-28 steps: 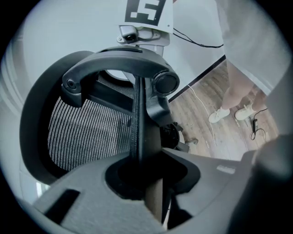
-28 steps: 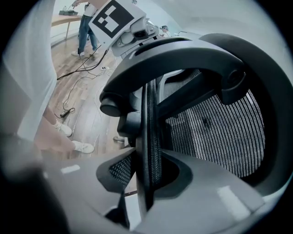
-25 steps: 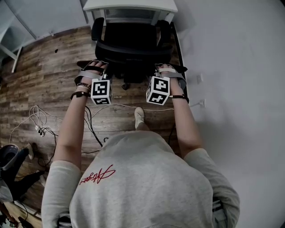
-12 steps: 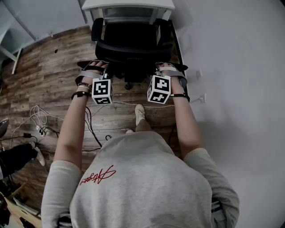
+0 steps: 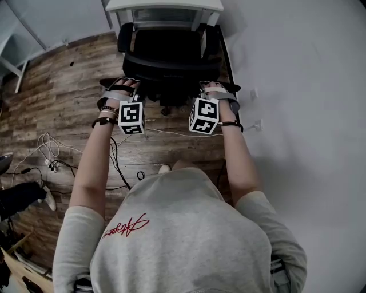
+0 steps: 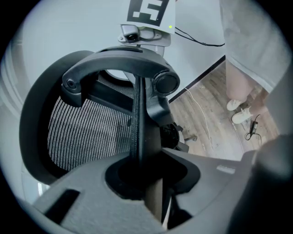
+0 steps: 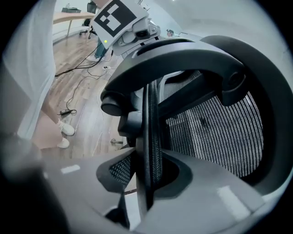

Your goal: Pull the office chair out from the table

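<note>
**Both grips set on the office chair, most of the pull yet to do**

My left gripper (image 6: 144, 170) is clamped on the left side of the backrest rim (image 6: 137, 114). The thin black edge runs straight up between my jaws, and the pads press on it from both sides. My right gripper (image 7: 149, 176) bites the right side of that rim the same way, with the grey mesh (image 7: 215, 132) spreading away beside it. Neither gripper is empty or gaping.

From the head view, the office chair (image 5: 168, 57) stands on the wooden floor (image 5: 68, 97), between me and the white table (image 5: 166, 6). It is close to the wall (image 5: 297, 86) on my right. Its armrests reach up to the table's front edge, and the seat looks tucked just at or under it, so I judge the chair barely out, if at all.

The reach and the two-handed hold are done. What is left is the real work: drawing the chair back toward me until the seat is well apart from the table. The loose cables (image 5: 51, 151) on the floor lie off to my left, away from the chair's path.
</note>
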### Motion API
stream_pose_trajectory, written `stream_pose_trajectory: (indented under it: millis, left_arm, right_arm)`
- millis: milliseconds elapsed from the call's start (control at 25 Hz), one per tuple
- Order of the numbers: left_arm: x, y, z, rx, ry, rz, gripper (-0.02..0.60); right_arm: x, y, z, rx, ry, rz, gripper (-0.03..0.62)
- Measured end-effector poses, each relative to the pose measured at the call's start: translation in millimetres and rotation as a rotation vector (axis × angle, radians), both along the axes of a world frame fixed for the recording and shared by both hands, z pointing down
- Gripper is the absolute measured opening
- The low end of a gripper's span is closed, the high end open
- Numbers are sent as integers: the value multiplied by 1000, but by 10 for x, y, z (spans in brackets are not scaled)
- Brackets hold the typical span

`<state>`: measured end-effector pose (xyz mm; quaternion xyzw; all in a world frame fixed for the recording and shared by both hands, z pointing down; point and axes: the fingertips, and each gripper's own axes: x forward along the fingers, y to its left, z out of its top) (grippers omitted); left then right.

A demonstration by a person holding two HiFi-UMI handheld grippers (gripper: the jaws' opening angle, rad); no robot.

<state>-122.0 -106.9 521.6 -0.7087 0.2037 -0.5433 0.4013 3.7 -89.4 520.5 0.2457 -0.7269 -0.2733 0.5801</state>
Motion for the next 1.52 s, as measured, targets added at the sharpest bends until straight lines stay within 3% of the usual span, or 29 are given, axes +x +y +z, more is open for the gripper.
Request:
stream_pose_trajectory:
  millis: [1520]
  left_arm:
    - [220,652,-47,-29,5,-21,92]
  right_arm:
    - [225,617,-42,-36,3,-8,100]
